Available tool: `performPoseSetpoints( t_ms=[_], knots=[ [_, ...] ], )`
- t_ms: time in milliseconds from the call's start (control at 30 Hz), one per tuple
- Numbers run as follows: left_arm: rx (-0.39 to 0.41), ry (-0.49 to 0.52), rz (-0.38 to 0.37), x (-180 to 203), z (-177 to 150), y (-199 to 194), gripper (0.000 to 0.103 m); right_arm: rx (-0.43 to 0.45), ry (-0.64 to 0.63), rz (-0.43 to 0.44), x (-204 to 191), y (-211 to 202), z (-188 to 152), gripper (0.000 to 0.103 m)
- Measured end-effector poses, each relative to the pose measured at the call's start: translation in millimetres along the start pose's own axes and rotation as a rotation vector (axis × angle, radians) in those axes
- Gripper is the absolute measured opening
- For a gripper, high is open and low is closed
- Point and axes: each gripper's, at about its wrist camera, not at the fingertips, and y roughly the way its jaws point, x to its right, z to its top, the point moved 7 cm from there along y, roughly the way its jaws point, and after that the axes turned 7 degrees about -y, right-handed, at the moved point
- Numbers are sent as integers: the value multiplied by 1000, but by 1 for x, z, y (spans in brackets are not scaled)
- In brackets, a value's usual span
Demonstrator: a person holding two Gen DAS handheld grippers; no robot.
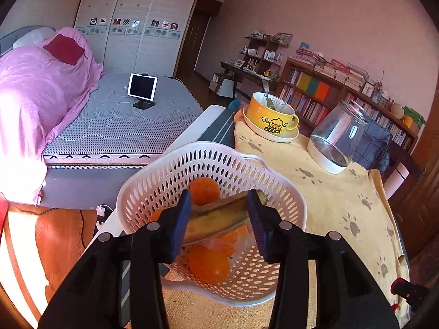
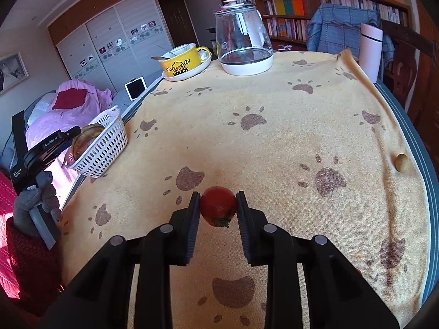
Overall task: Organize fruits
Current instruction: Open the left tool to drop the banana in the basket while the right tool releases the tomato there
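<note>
A white perforated basket [image 1: 153,181] stands at the table's left edge with oranges [image 1: 204,190] inside. A browned banana [image 1: 219,216] lies across the oranges. My left gripper [image 1: 219,219] hangs over the basket, open wide, with the banana running between its blue pads [image 1: 181,219] and past the right one. In the right wrist view the basket [image 2: 107,142] is far left, and a gloved hand [image 2: 35,197] holds the left gripper beside it. My right gripper [image 2: 218,208] is shut on a red tomato [image 2: 218,205] just above the yellow paw-print cloth [image 2: 274,142].
A small brown round fruit [image 2: 400,161] lies near the cloth's right edge. At the far end stand a yellow duck bowl [image 2: 182,61] on a plate, a glass kettle [image 2: 244,44] and a pale tumbler [image 2: 370,52]. A bed [image 1: 115,120] lies beyond the table's left side.
</note>
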Motion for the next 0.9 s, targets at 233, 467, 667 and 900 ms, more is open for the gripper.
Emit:
performPoseSetpoints(
  t_ms=[233,467,667,900],
  knots=[
    [-21,2,-17,0,-1,2,45,59,-101,125,-65,9,46,27],
    [-14,-45,-29,-5,10,-13,56,66,-152,264,-131,36,88,27],
    [44,-34,-38,-4,25,-34,62,40,-183,325,-177,67,110,27],
    [66,-87,-16,-19,37,-42,63,-4,-205,314,-205,113,127,28]
  ],
)
